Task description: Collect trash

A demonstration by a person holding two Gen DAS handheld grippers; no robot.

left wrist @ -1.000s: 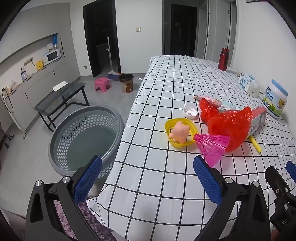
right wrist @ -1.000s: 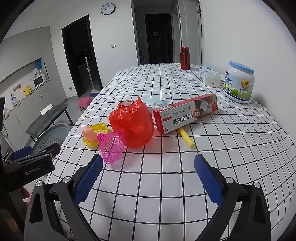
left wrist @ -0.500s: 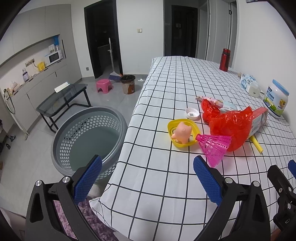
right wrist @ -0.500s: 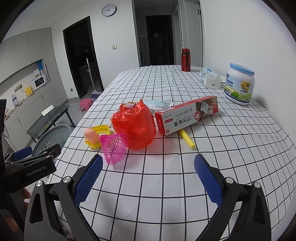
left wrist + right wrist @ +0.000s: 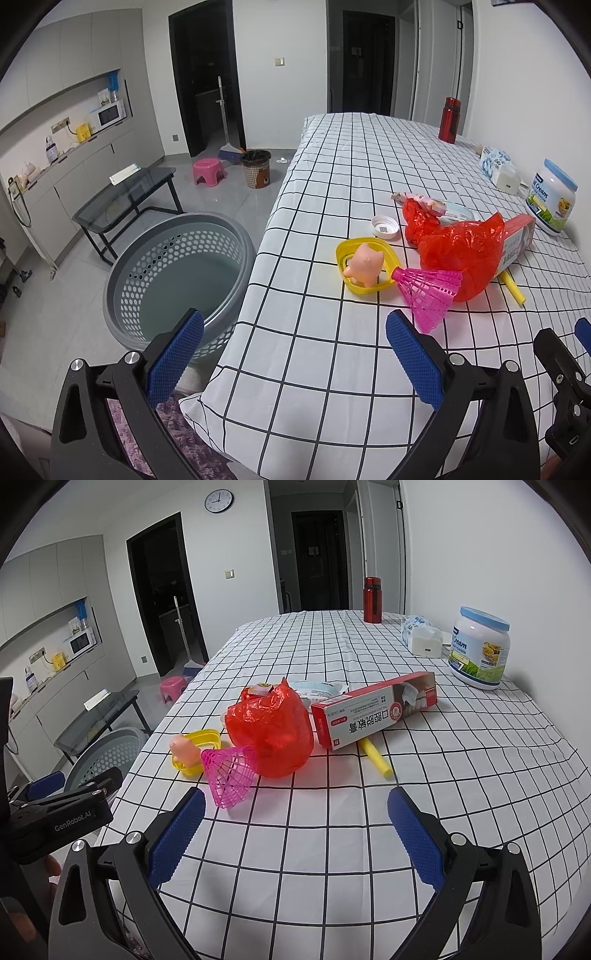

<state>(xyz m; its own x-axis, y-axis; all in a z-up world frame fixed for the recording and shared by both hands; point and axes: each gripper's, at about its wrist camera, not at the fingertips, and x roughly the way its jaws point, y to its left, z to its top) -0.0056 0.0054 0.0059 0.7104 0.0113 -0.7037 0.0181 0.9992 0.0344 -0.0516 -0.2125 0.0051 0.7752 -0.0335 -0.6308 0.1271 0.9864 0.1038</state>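
Observation:
A crumpled red plastic bag (image 5: 271, 731) (image 5: 461, 251) lies mid-table on the checked cloth. Around it lie a pink shuttlecock (image 5: 229, 775) (image 5: 430, 293), a yellow lid (image 5: 365, 269) with a small pink pig toy (image 5: 364, 264), a white cap (image 5: 385, 226), a red toothpaste box (image 5: 373, 714), a yellow stick (image 5: 375, 755) and wrappers (image 5: 432, 206). A grey perforated basket (image 5: 177, 273) stands on the floor at the table's left edge. My left gripper (image 5: 293, 363) hangs open over the table's near corner. My right gripper (image 5: 295, 843) is open too, short of the shuttlecock, holding nothing.
A blue-lidded tub (image 5: 480, 648), a tissue pack (image 5: 423, 635) and a red bottle (image 5: 372, 600) stand along the right wall side. On the floor are a glass side table (image 5: 125, 192), a pink stool (image 5: 208, 170) and a small bin (image 5: 256, 168).
Both views have drawn back and risen slightly, so the items sit a little farther off. Nothing on the table has moved, and both grippers stay open.

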